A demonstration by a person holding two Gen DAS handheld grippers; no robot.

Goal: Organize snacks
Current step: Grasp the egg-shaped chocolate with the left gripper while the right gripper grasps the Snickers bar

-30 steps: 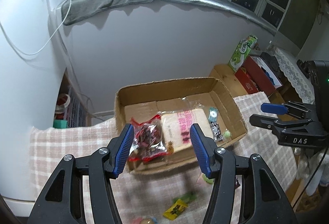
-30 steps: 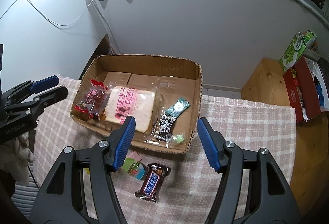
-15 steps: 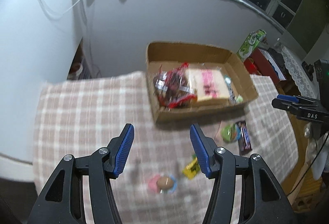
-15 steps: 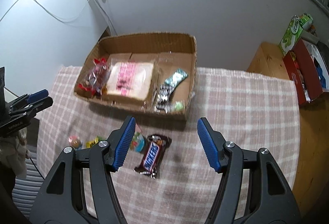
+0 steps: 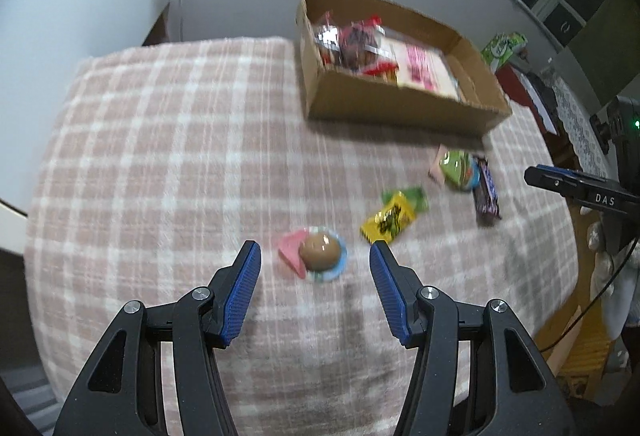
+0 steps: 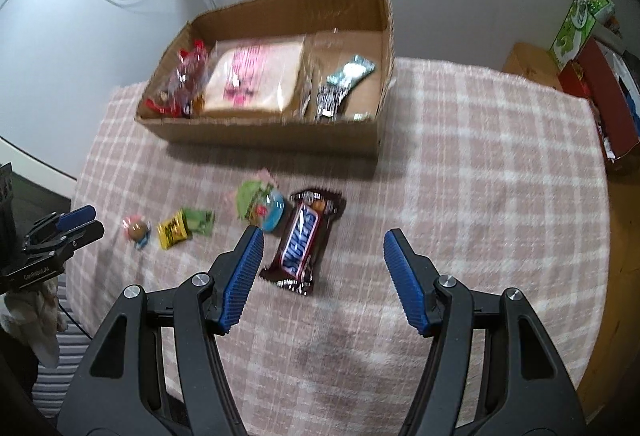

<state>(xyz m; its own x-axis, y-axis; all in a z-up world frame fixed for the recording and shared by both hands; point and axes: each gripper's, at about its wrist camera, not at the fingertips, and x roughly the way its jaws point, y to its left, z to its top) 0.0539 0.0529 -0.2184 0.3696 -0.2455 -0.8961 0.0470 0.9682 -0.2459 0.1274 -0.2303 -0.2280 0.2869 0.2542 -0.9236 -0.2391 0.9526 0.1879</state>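
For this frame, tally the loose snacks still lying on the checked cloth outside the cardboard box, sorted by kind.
Chocolate bar in brown wrapper: 1
Round capsule-type sweets, one brown and one green and blue: 2
Small flat sachets, one yellow and one green: 2
Total on the cloth: 5

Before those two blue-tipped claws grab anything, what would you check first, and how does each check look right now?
1. Left gripper open, nothing held: ok.
2. Right gripper open, nothing held: ok.
3. Round brown candy lined up between the left fingers: ok.
4. Snickers bar centred between the right fingers: not ok, it lies toward the left finger.
5. Room left in the cardboard box: ok, bare floor by its right wall.
6. Fingertips low enough to grip: cannot tell.
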